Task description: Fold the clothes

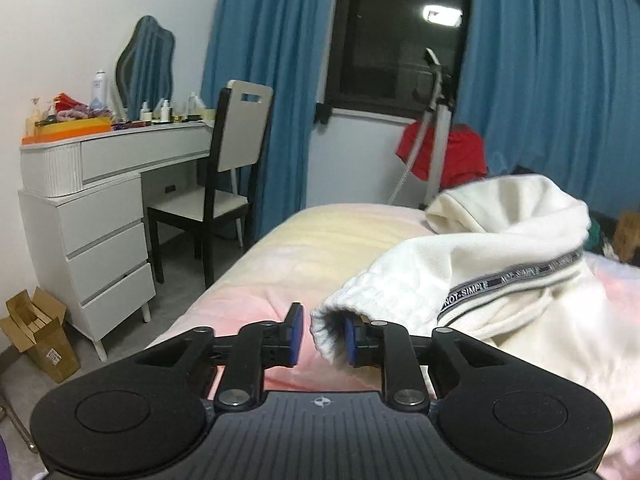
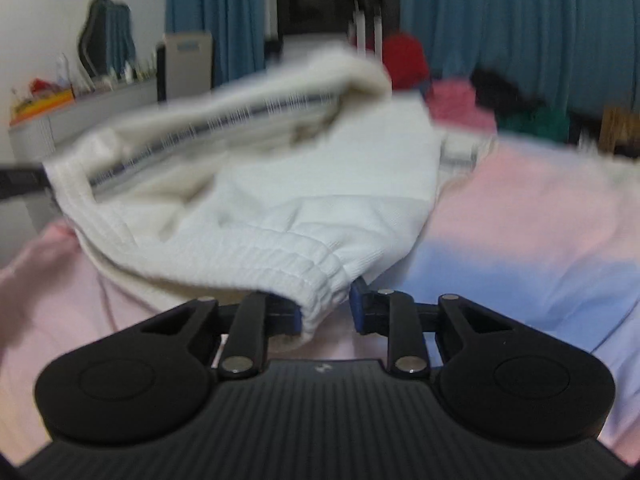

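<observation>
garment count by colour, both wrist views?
White: 1, the white garment between both grippers
Red: 1, the red garment by the window
Pink: 1, the pink garment, blurred
Green: 1, the green garment, blurred
Black: 1, the black garment, blurred
Total: 5

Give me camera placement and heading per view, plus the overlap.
Left wrist: sits on the left gripper, faces along the pastel bed toward the white dressing table, dark window and blue curtains; own open fingers show, cuff of the white striped sweatpants at the right finger.
Right wrist: sits on the right gripper, same heading, blurred; open fingers and the pants' elastic hem fill the foreground.
Shared: the pants, bed, dressing table, curtains and a red garment.
</observation>
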Available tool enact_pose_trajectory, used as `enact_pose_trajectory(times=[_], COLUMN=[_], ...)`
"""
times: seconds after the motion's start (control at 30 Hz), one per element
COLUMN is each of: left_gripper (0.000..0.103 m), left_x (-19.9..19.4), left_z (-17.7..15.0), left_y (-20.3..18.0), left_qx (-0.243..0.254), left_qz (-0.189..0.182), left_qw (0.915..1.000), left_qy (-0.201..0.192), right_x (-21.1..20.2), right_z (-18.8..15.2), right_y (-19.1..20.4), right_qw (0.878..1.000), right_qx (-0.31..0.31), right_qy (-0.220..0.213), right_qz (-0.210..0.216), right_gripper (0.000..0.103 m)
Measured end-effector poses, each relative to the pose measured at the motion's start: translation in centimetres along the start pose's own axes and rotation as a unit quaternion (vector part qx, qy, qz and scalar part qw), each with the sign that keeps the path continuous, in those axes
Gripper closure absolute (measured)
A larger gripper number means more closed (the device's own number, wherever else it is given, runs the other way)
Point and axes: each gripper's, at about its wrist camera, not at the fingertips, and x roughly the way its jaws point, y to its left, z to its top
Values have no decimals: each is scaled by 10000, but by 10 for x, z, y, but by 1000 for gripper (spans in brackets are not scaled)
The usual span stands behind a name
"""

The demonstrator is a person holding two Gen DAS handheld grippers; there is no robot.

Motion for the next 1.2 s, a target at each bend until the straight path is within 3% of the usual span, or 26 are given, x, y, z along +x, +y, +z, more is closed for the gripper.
enact_pose_trajectory(times=[0.17,0.23,0.3,0.47,0.53,0.67,0.87,1.03,1.1,1.13,1.17,1.2], left_gripper=[68,56,51,48,40,36,32,31,37,46,52,65], left_x=[-28,-44,-61,-93,-105,-130,-127,-119,-115,-113,-111,-109], left_z=[-2,-7,-13,-39,-50,-71,-100,-129,-133,-134,-130,-126], left_y=[-3,-9,-17,-51,-64,-91,-132,-159,-166,-170,-171,-173], left_qx=[379,767,1210,2443,2926,3872,4973,5791,5901,5941,5830,5713], left_qz=[-549,-763,-934,-864,-832,-750,-229,250,282,292,242,196], left_qw=[9962,9907,9827,9626,9501,9177,8662,8024,7888,7828,7905,7984], left_qy=[555,821,1041,795,693,475,-426,-1419,-1696,-1826,-1859,-1891], right_x=[-59,-83,-99,-104,-98,-94,-88,-85,-82,-81,-80,-79], right_z=[26,29,28,19,16,13,9,5,5,5,5,5], right_y=[-4,-9,-20,-53,-64,-70,-65,-66,-65,-65,-64,-63], right_qw=[9970,9953,9955,9994,9991,9976,9973,9971,9969,9968,9967,9967], right_qx=[-300,-450,-483,-10,397,695,726,717,720,722,723,716], right_qy=[-691,-816,-751,-221,-45,21,78,200,257,281,305,323], right_qz=[-170,-277,-332,-251,-121,-44,-72,-128,-169,-183,-197,-212], right_gripper=[79,79,79,79,79,79,78,78,78,77,77,77])
